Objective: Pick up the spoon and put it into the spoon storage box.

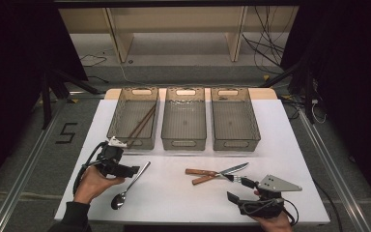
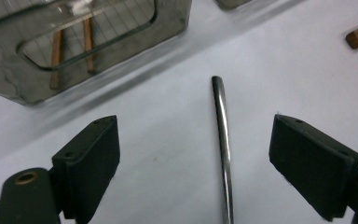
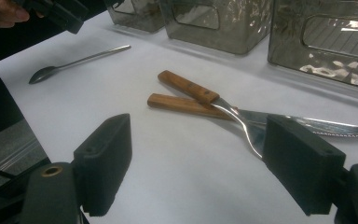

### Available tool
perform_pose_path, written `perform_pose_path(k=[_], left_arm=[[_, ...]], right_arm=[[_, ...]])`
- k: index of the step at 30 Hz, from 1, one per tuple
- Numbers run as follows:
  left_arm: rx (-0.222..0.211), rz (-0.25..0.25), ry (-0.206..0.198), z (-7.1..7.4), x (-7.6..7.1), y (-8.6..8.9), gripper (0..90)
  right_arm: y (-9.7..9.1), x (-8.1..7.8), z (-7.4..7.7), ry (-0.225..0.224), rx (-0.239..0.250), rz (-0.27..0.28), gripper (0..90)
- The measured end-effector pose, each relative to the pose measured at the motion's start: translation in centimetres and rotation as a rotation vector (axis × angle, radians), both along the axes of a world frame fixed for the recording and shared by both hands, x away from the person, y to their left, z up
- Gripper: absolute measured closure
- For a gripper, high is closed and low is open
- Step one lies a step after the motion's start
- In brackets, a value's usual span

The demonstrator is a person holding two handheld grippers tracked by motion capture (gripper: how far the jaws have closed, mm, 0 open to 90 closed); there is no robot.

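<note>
The left gripper (image 2: 193, 154) has its two black jaws spread wide with nothing clamped; the slim handle of the shiny metal spoon (image 2: 223, 140) lies on the white table (image 2: 168, 116) between them, closer to the jaw at three o'clock, and touches neither pad. In the high view the spoon (image 1: 130, 186) slants from its bowl at seven o'clock to its handle tip at one o'clock, just beside the left gripper (image 1: 125, 170).

The right gripper (image 3: 205, 158) is also wide open and empty. Just past its jaws, toward twelve o'clock, a wooden-handled steel knife (image 3: 279, 119) and a wooden-handled steel fork (image 3: 205, 95) lie crossed, touching each other.

Farther out, at the table's twelve o'clock side, three smoky translucent plastic bins stand in a row: the left bin (image 1: 133, 118) holds a pair of brown wooden chopsticks (image 1: 142, 123), with the middle bin (image 1: 184, 118) and the right bin (image 1: 235, 119) beside it.
</note>
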State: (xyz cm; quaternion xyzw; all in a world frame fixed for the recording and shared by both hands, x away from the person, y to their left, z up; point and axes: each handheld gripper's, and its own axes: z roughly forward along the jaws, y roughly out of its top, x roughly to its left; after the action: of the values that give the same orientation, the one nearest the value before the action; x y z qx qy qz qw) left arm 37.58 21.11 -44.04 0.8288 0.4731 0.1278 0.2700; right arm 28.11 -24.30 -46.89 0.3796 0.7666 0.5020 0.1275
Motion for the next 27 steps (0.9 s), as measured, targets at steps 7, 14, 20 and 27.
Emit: perform_pose_path(k=[7, 14, 20, 27], left_arm=[[0.038, -0.016, 0.039, -0.5, -0.5, -0.3, 19.4], [0.050, -0.045, 0.074, -0.6, -1.0, -0.4, 30.9], [0.070, -0.075, 0.121, -0.9, -1.5, -0.6, 47.4], [0.086, -0.108, 0.162, -1.7, -2.0, -1.2, 58.6]], right_arm=[[-0.1, 0.0, -0.1, 0.001, 0.001, -0.002, 24.8], [0.0, 0.0, 0.0, 0.000, -0.007, 0.003, 24.8], [0.2, -0.1, 0.0, -0.001, -0.011, 0.005, 24.8], [0.2, 0.0, 0.0, -0.002, -0.012, 0.006, 24.8]])
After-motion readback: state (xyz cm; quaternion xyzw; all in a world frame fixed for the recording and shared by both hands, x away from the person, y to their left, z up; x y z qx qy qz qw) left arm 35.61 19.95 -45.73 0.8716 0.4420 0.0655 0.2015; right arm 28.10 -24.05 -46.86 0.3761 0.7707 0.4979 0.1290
